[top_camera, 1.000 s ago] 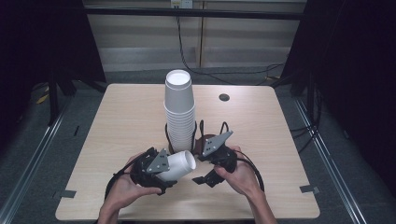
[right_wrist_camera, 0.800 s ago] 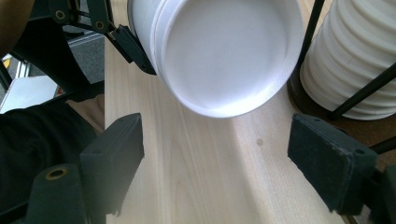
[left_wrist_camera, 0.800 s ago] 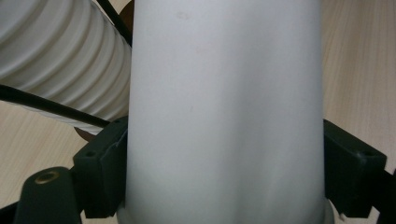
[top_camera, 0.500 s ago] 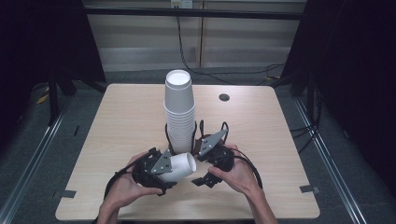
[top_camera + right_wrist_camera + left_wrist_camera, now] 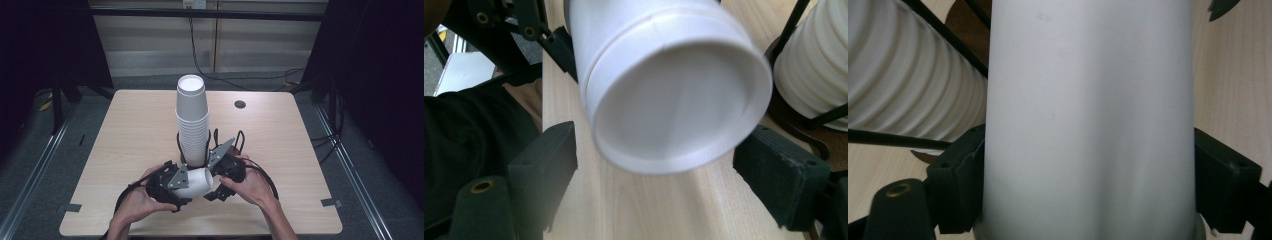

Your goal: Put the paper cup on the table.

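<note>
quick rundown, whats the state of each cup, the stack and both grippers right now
single white cup: on its side, held off the table, base end toward the right gripper
cup stack: upright, upside down, nested in a black wire holder
left gripper: shut on the single cup's wall
right gripper: open, jaws either side of the cup's base, not touching

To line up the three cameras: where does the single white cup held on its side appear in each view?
High view: single white cup lies sideways low centre, in the left gripper.
Left gripper view: cup wall between both jaws, centre.
Right gripper view: cup end upper centre, right gripper jaws apart below.
Shared landmark: cup stack.
</note>
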A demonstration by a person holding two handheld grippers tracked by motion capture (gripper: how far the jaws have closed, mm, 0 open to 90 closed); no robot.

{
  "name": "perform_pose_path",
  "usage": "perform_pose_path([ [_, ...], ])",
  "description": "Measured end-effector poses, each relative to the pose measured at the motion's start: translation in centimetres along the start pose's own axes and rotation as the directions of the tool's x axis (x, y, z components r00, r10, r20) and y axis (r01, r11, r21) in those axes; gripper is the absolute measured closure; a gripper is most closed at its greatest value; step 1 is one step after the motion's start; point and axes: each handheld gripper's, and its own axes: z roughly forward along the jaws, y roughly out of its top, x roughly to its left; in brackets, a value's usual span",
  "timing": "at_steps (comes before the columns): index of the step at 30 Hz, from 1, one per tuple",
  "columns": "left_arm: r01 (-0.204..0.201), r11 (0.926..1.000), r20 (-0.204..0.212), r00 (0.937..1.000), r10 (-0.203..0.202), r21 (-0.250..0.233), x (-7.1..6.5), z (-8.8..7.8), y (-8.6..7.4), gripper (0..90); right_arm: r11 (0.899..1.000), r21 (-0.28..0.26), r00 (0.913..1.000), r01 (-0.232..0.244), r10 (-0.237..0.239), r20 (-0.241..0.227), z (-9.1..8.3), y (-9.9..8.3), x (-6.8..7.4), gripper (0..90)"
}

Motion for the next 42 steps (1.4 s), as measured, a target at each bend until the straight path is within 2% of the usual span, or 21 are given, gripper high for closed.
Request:
perform_pose_path([
  [5, -0.019, 0.9996, 0.016, 0.9997, 0.018, 0.019, -0.3, 0.5, 0.3, 15.8, 1.000, 0.024, 0.9998, -0.006, 0.006, -0.020, 0.5, 0.1, -0.2, 17.0],
  [7, -0.025, 0.9995, 0.030, 0.9993, 0.024, 0.020, -0.4, 0.7, 0.3, 15.8, 1.000, 0.025, 0.9999, -0.008, 0.009, -0.011, 0.6, 0.1, -0.2, 15.5],
  [9, -0.027, 0.9994, 0.026, 0.9993, 0.026, 0.024, -0.4, 0.8, 0.4, 15.8, 0.999, 0.041, 0.9993, -0.016, 0.017, -0.034, 0.7, 0.2, -0.2, 14.5],
  [11, -0.030, 0.9990, 0.025, 0.9993, 0.029, 0.032, -0.5, 0.8, 0.4, 15.8, 0.999, 0.035, 0.9987, 0.010, -0.008, -0.051, 1.1, 0.3, -0.4, 14.6],
  [13, -0.035, 0.9988, 0.021, 0.9992, 0.034, 0.035, -0.6, 0.7, 0.4, 15.8, 0.999, 0.052, 0.9987, -0.015, 0.018, -0.048, 1.2, 0.3, -0.4, 15.5],
  [15, -0.050, 0.9978, 0.026, 0.9984, 0.049, 0.044, -0.7, 0.6, 0.4, 15.8, 0.999, 0.046, 0.9982, -0.015, 0.018, -0.057, 1.4, 0.4, -0.4, 15.4],
  [17, -0.045, 0.9982, 0.027, 0.9987, 0.044, 0.040, -0.9, 0.7, 0.5, 15.8, 0.999, 0.046, 0.9978, -0.014, 0.017, -0.064, 1.5, 0.5, -0.4, 15.5],
  [22, -0.065, 0.9967, 0.025, 0.9976, 0.064, 0.049, -0.9, 0.6, 0.7, 15.9, 0.998, 0.053, 0.9940, -0.024, 0.029, -0.106, 1.9, 0.6, -0.6, 20.6],
  [23, -0.051, 0.9978, 0.026, 0.9984, 0.050, 0.043, -1.0, 0.6, 0.6, 16.0, 0.998, 0.054, 0.9938, -0.029, 0.035, -0.106, 1.9, 0.6, -0.5, 20.5],
  [25, -0.069, 0.9958, 0.026, 0.9974, 0.067, 0.060, -1.0, 0.6, 0.5, 16.2, 0.999, 0.045, 0.9914, -0.026, 0.032, -0.127, 2.0, 0.6, -0.5, 22.4],
  [27, -0.066, 0.9961, 0.026, 0.9976, 0.065, 0.059, -1.0, 0.6, 0.5, 16.2, 0.998, 0.063, 0.9914, -0.032, 0.040, -0.125, 2.0, 0.7, -0.4, 22.3],
  [31, -0.061, 0.9972, 0.038, 0.9975, 0.059, 0.044, -1.2, 0.8, 0.5, 16.2, 0.998, 0.054, 0.9901, -0.022, 0.029, -0.137, 2.2, 0.8, -0.5, 20.5],
  [33, -0.081, 0.9949, 0.035, 0.9962, 0.079, 0.059, -1.1, 0.7, 0.5, 16.2, 0.999, 0.050, 0.9895, -0.019, 0.026, -0.142, 2.3, 0.8, -0.5, 20.2],
  [34, -0.071, 0.9961, 0.033, 0.9970, 0.069, 0.052, -1.2, 0.7, 0.4, 16.2, 0.998, 0.052, 0.9897, -0.024, 0.031, -0.140, 2.4, 0.8, -0.5, 20.2],
  [40, -0.067, 0.9969, 0.037, 0.9972, 0.066, 0.041, -1.5, 0.7, 0.4, 16.2, 0.998, 0.057, 0.9883, -0.018, 0.026, -0.151, 2.4, 1.0, -0.3, 21.2],
  [42, -0.097, 0.9941, 0.043, 0.9946, 0.095, 0.050, -1.2, 0.5, 0.5, 16.2, 0.998, 0.058, 0.9881, -0.024, 0.032, -0.150, 2.3, 1.0, -0.3, 22.0],
])
